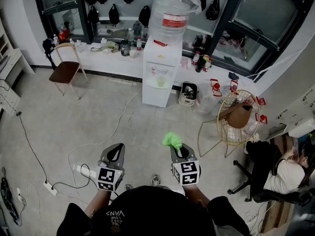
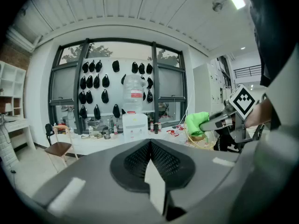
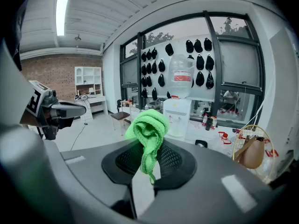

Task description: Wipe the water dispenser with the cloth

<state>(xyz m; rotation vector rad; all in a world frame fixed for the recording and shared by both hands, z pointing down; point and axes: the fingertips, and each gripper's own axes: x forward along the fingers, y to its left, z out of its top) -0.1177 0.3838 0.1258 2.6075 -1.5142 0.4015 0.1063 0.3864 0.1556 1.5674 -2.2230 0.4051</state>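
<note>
A white water dispenser (image 1: 160, 75) with a big clear bottle (image 1: 171, 14) on top stands against the window ledge, far ahead of both grippers. It also shows small in the left gripper view, water dispenser (image 2: 133, 125), and in the right gripper view, water dispenser (image 3: 179, 117). My right gripper (image 1: 178, 149) is shut on a bright green cloth (image 1: 172, 140), bunched and sticking out past the jaws; the cloth (image 3: 149, 136) hangs between the pads. My left gripper (image 1: 114, 154) is shut with nothing in it, level with the right one.
A brown chair (image 1: 65, 68) stands at the left, a gold wire chair (image 1: 236, 119) with a brown bag at the right. White cables and a power strip (image 1: 83, 171) lie on the floor. Bottles (image 1: 129, 41) crowd the ledge. A seated person (image 1: 288, 171) is at far right.
</note>
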